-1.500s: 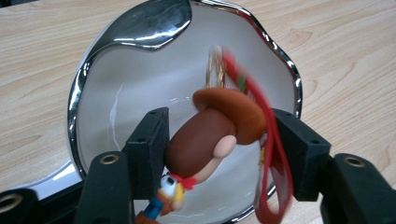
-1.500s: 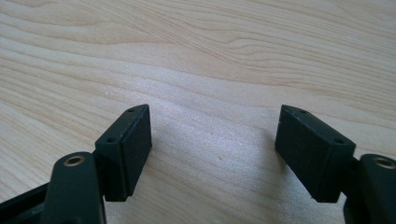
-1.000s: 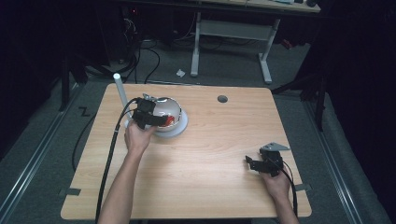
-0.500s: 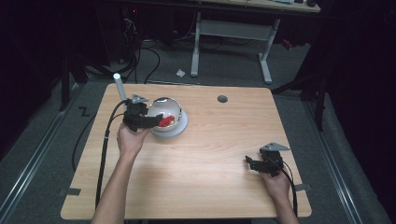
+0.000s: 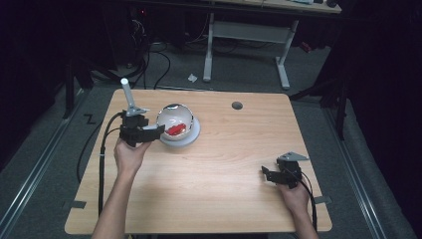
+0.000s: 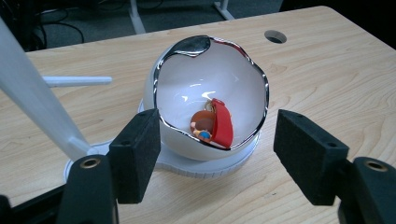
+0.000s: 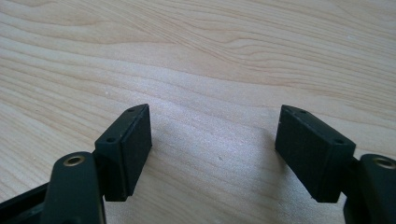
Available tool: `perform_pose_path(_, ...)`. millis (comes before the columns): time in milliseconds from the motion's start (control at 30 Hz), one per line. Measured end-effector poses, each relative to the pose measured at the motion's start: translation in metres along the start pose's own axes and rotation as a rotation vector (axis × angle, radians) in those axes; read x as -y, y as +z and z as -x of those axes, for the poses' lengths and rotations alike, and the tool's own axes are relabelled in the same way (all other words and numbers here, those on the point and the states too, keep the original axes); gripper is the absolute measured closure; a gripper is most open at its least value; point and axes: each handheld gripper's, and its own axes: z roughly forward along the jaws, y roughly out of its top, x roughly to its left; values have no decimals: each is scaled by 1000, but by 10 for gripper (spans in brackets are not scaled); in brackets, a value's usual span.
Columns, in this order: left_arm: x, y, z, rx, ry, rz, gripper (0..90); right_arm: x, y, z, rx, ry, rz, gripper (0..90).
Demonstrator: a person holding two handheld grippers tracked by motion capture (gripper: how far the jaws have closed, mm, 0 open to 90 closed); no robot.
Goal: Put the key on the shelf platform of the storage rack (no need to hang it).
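A: The left tool [image 6: 212, 161] stands with its jaws apart and nothing between the pads; the left pad sits just beside the bowl's [image 6: 210, 84] silver-edged rim, and the right pad is clear of it.

B: And the thing of interest?

A: Straight ahead of the jaws, inside the bowl: a small red and orange object [image 6: 212, 126] lies at the bottom. The bowl rests on a white base [image 6: 205, 163], touching the counter [image 6: 327, 70]. Beside the left jaw a white post [image 6: 37, 102] rises at a slant.

B: What could go wrong?

A: The rim is wavy and glossy, so a pad could likely slip on it or push the bowl off its base. The left jaw could also catch the post if it swings outward.

B: The right tool [image 7: 215, 154]?

A: Jaws wide apart, holding nothing, just bare wood ahead of them.

B: How do the views differ?

A: The high view places the left tool [image 5: 142, 132] beside the bowl [image 5: 175, 122] and the right tool [image 5: 278, 174] well apart, near the counter's near edge. The left gripper view alone shows the object's shape and the gap at the pads.
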Motion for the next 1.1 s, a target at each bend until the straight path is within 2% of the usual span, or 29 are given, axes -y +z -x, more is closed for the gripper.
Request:
perform_pose_path(433, 12, -17, -3, 13, -7, 20, 304, 0, 0, 0, 0, 0, 0, 270)
perform_pose_path(767, 22, -28, -7, 3, -26, 35, 293, 0, 0, 0, -1, 0, -1, 271)
perform_pose_path(933, 26, -34, -6, -7, -9, 36, 285, 0, 0, 0, -1, -1, -1, 271)
perform_pose_path(1100, 32, -41, -5, -4, -16, 63, 280, 0, 0, 0, -1, 0, -1, 270)
